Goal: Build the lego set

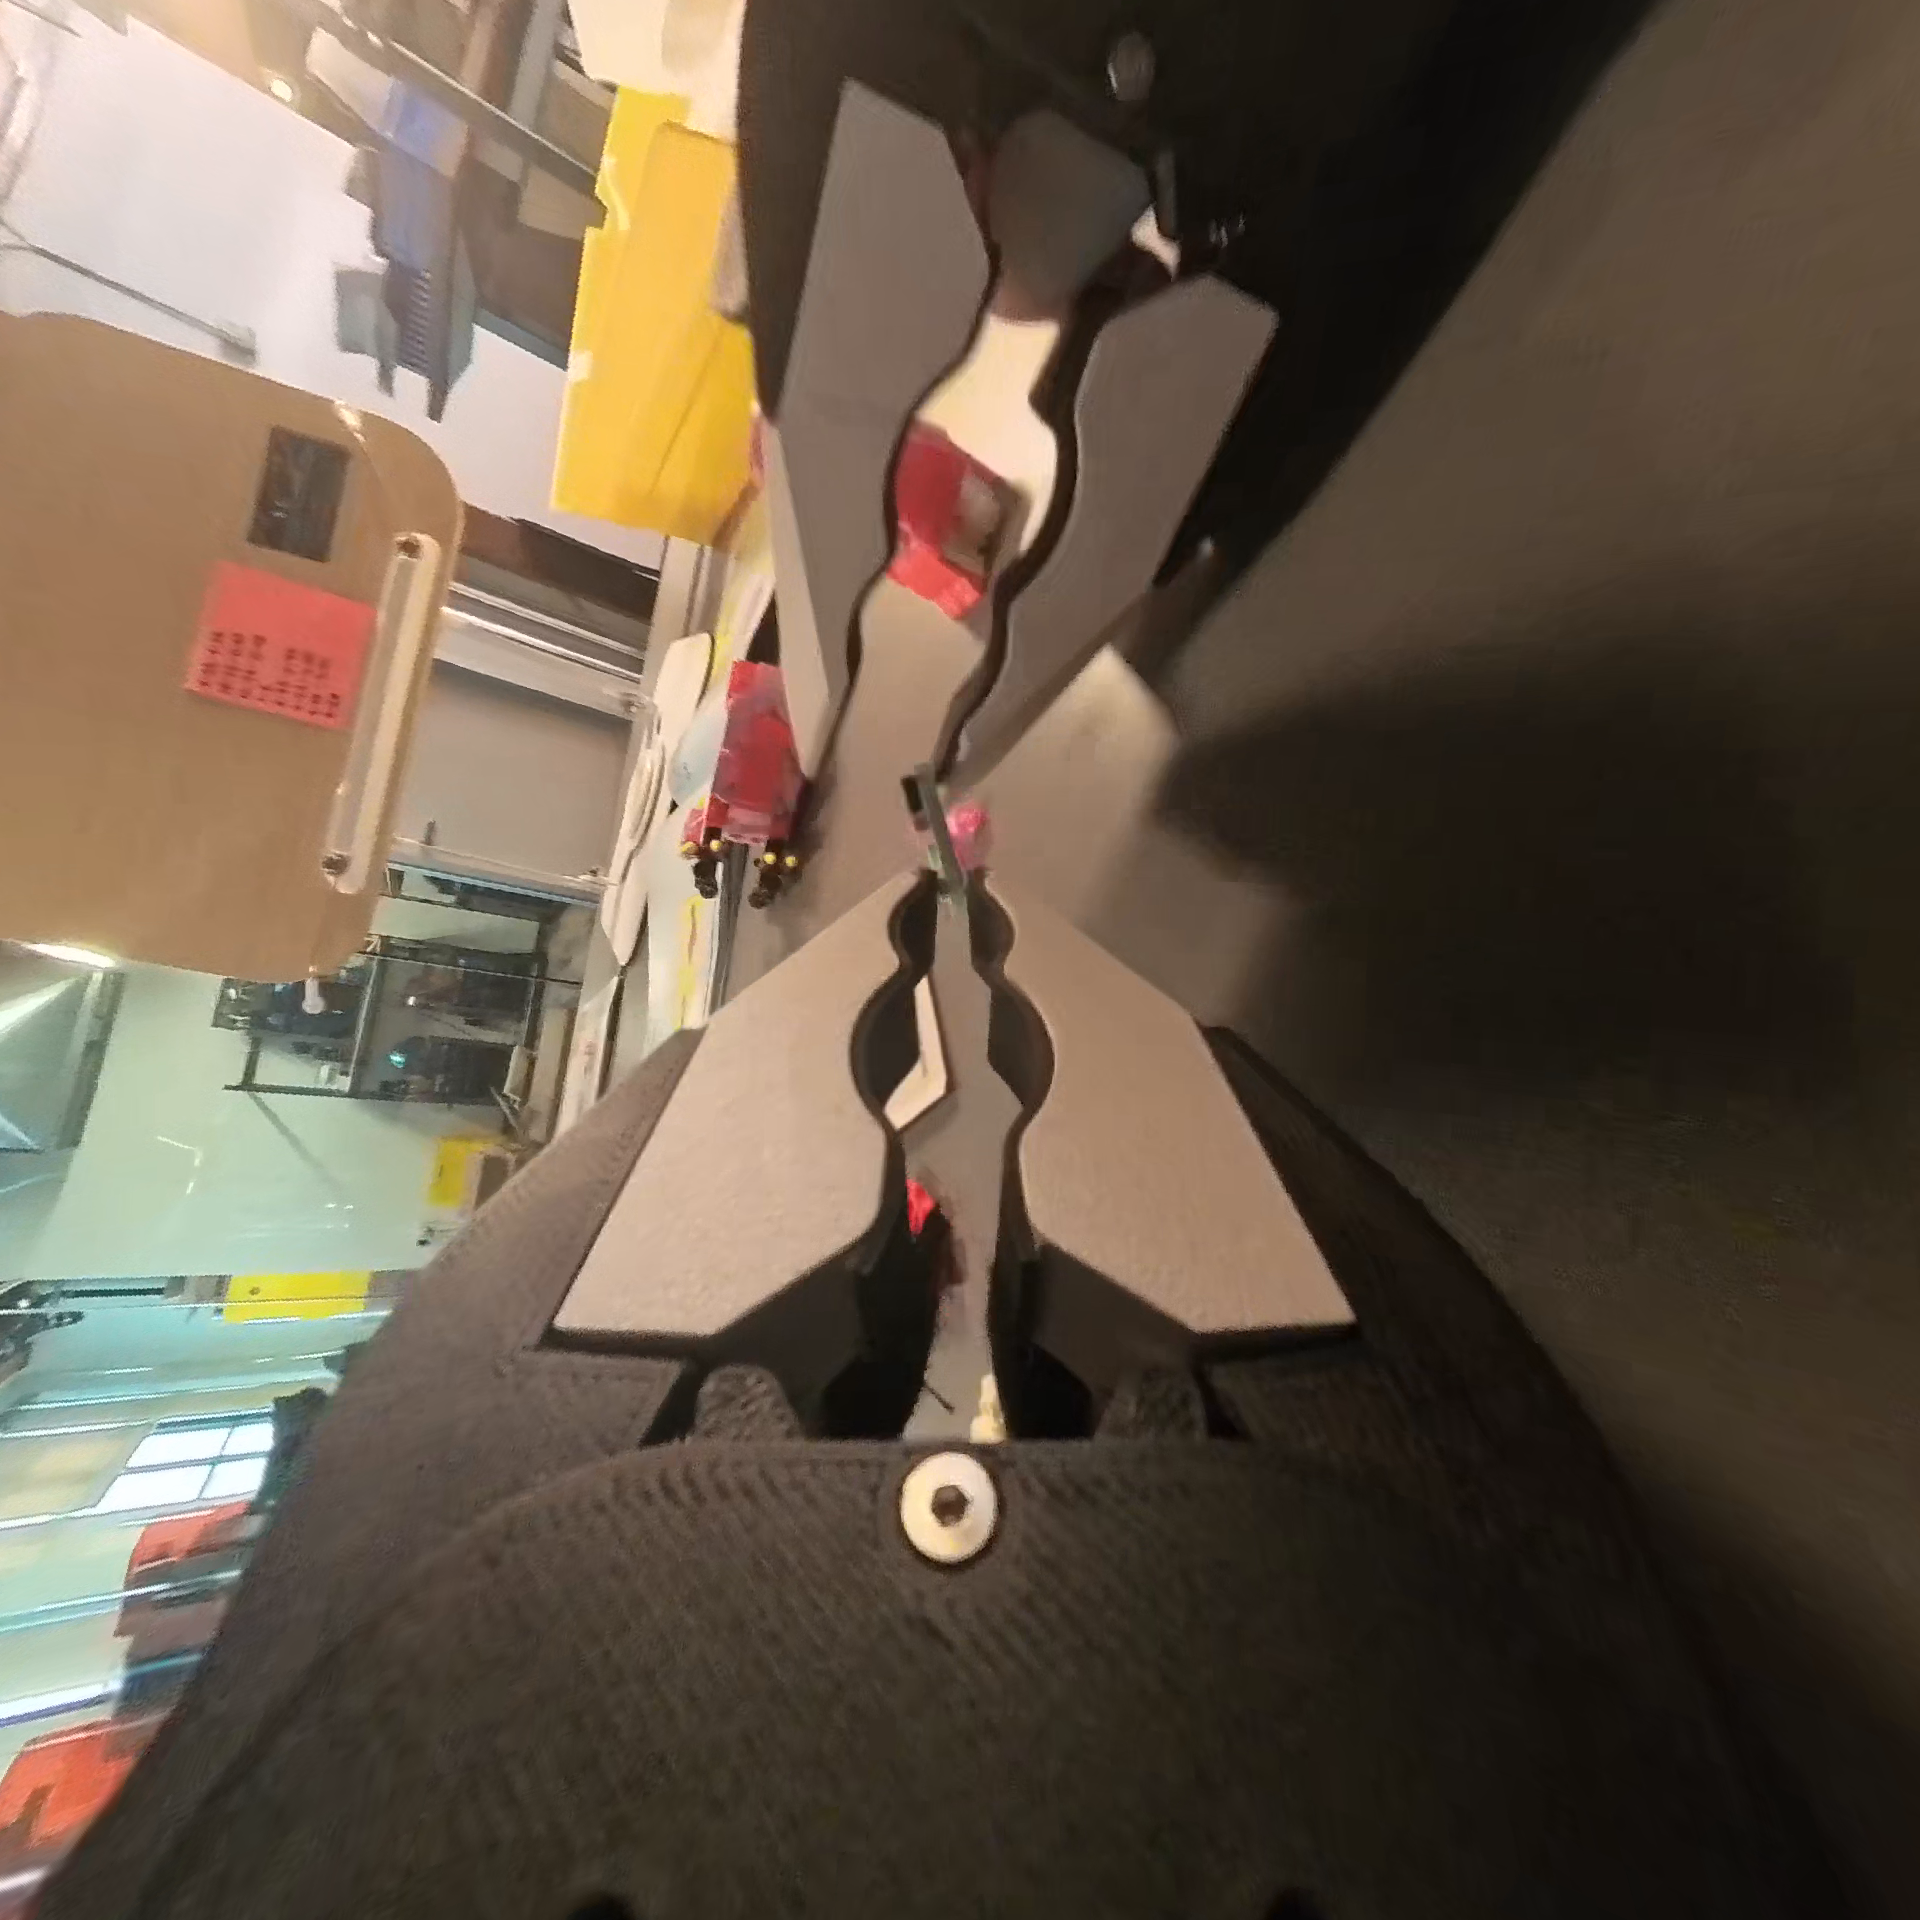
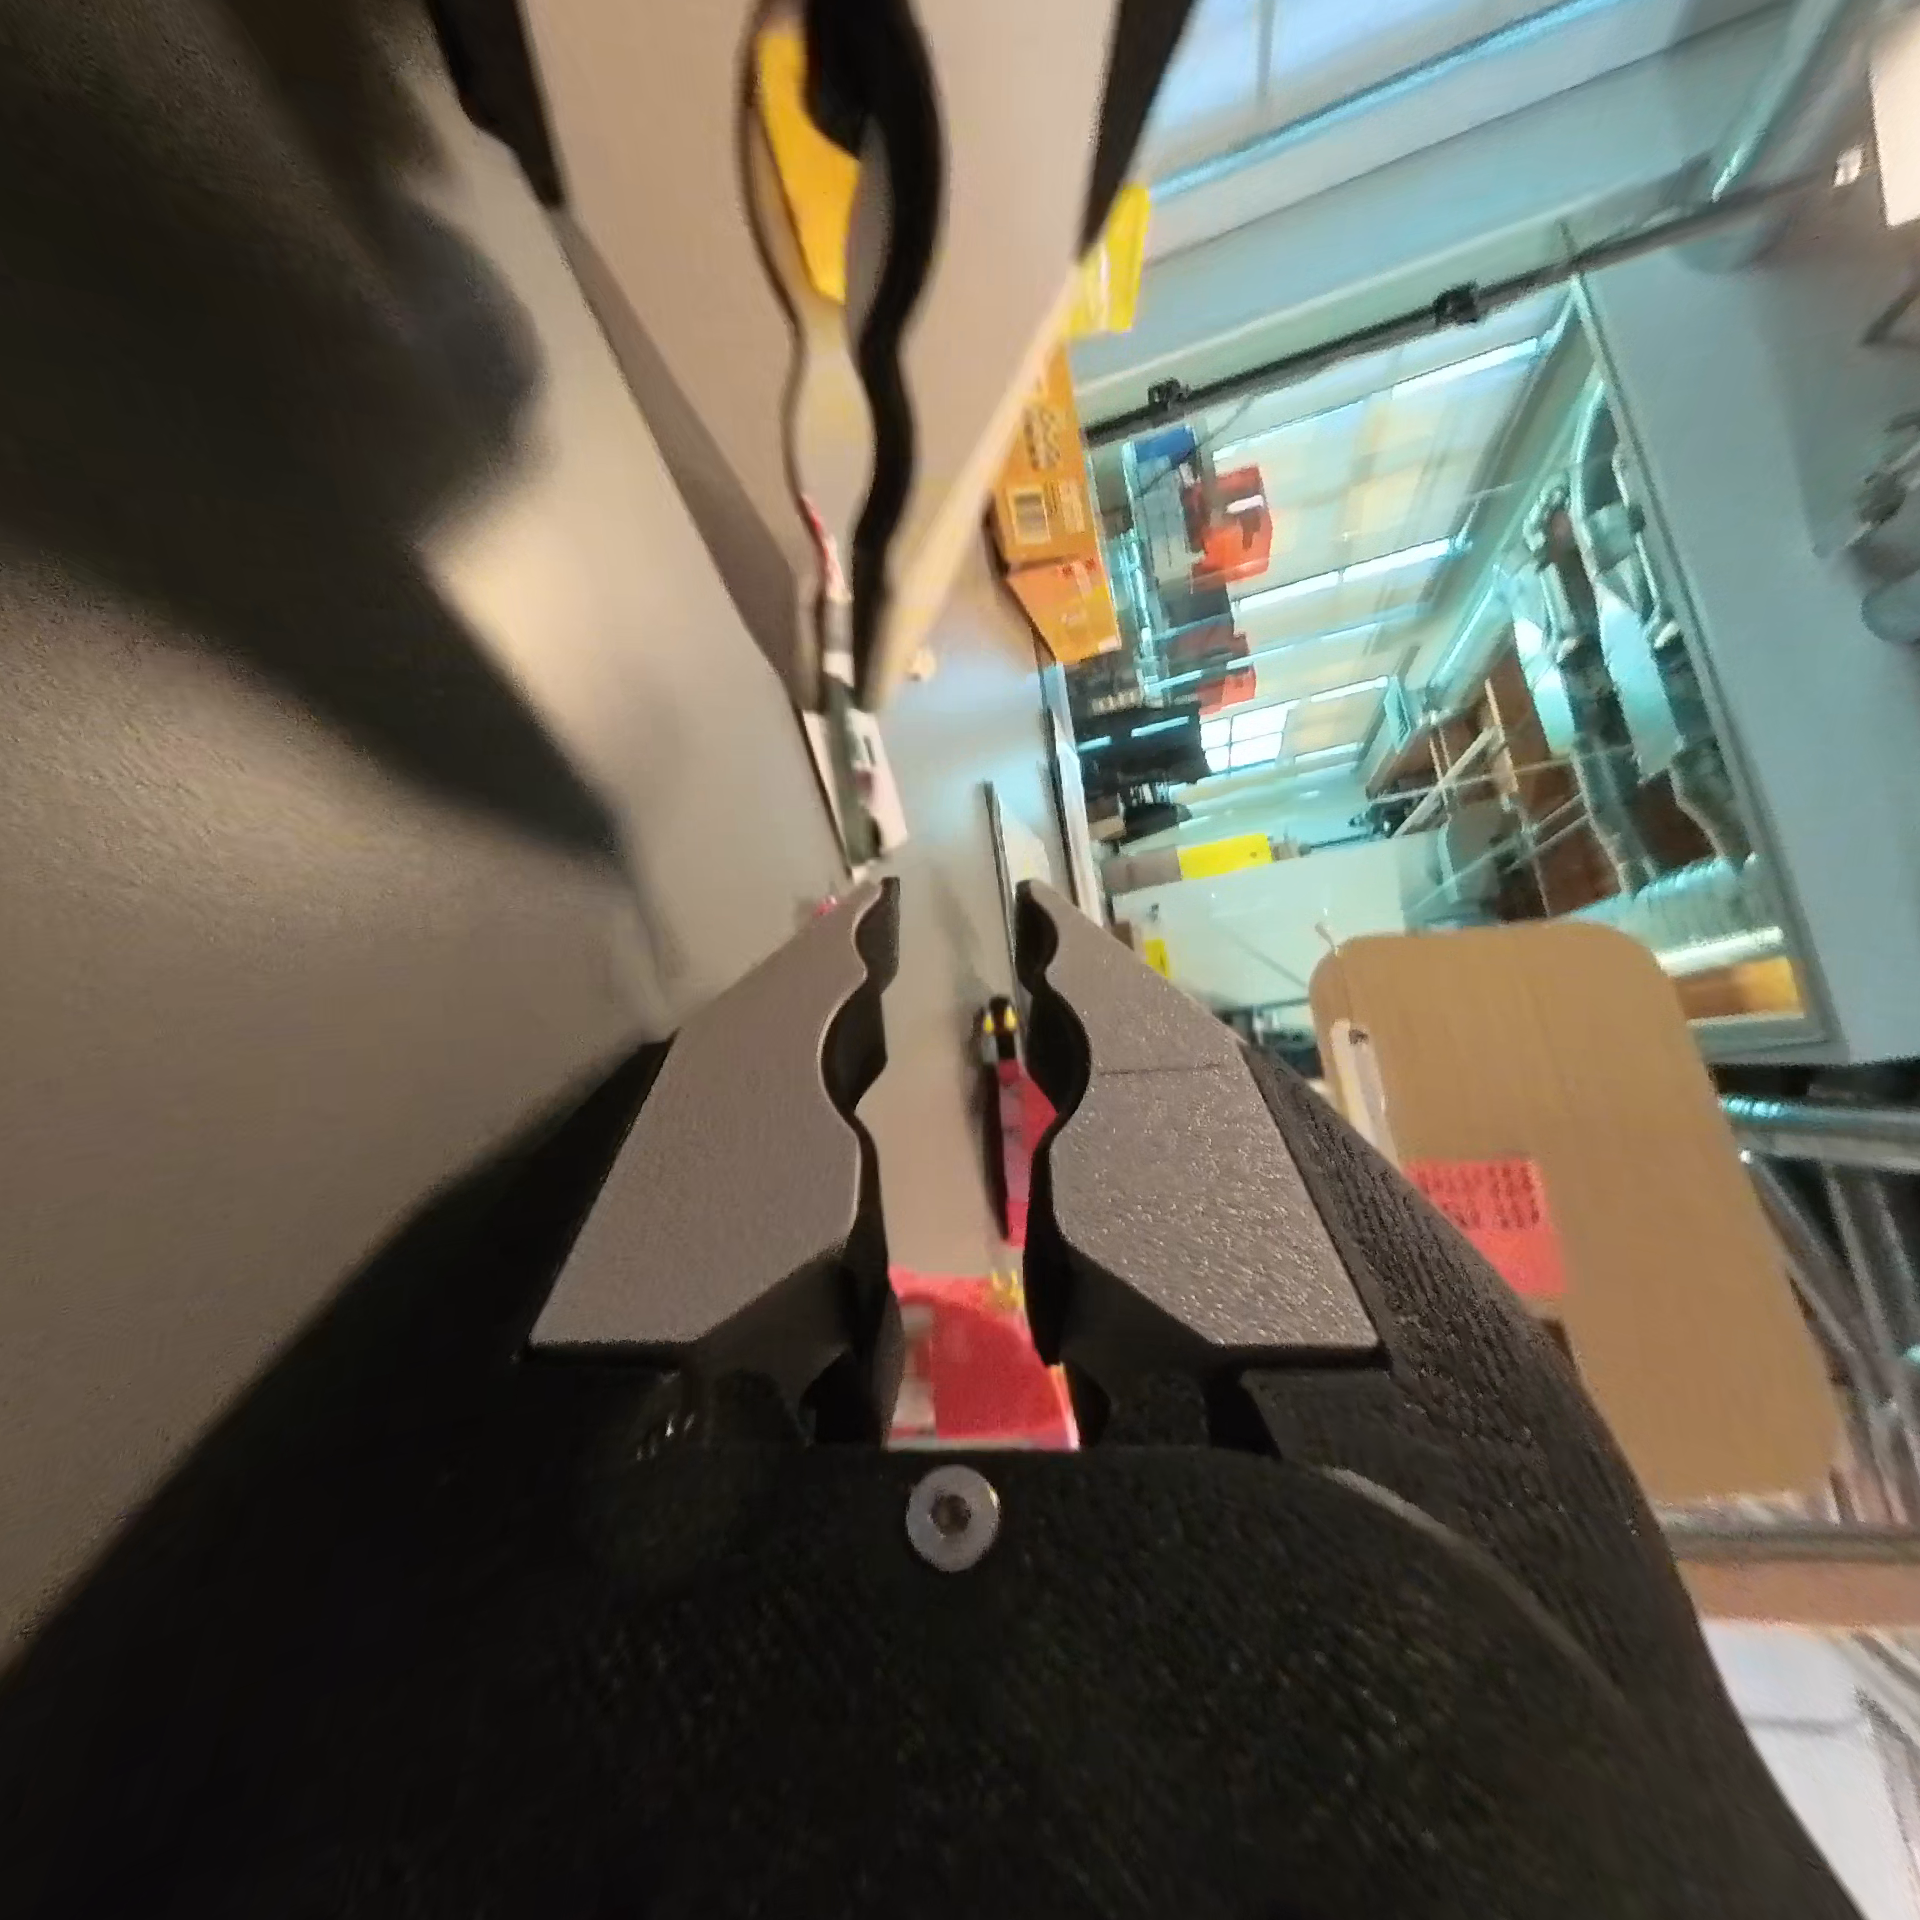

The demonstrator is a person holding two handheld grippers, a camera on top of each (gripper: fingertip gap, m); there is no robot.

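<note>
My left gripper [image 1: 943,902] is shut on a small thin grey-green strip [image 1: 935,831] with a pink blob [image 1: 971,836] on its side. The strip sticks out past the fingertips, over a grey table [image 1: 1122,748]. My right gripper [image 1: 878,758] comes in from the opposite side, open and empty. One of its fingertips [image 1: 940,764] touches the far end of the strip. In the right wrist view the right gripper [image 2: 956,894] is open, with only table between its pads. The left gripper [image 2: 868,436] shows blurred at the top of that view. A red bag with black and yellow plugs [image 1: 753,769] lies on the table nearby and also shows in the right wrist view [image 2: 1013,1107].
Another red packet [image 1: 940,530] lies behind the right gripper. White sheets [image 1: 665,790] and a yellow box [image 1: 655,343] sit at the table's far side. A brown board with a pink sticker [image 1: 208,644] stands beyond, also in the right wrist view [image 2: 1538,1143]. Glass-fronted shelving [image 2: 1558,675] is behind. My left and right fingertips are right by each other.
</note>
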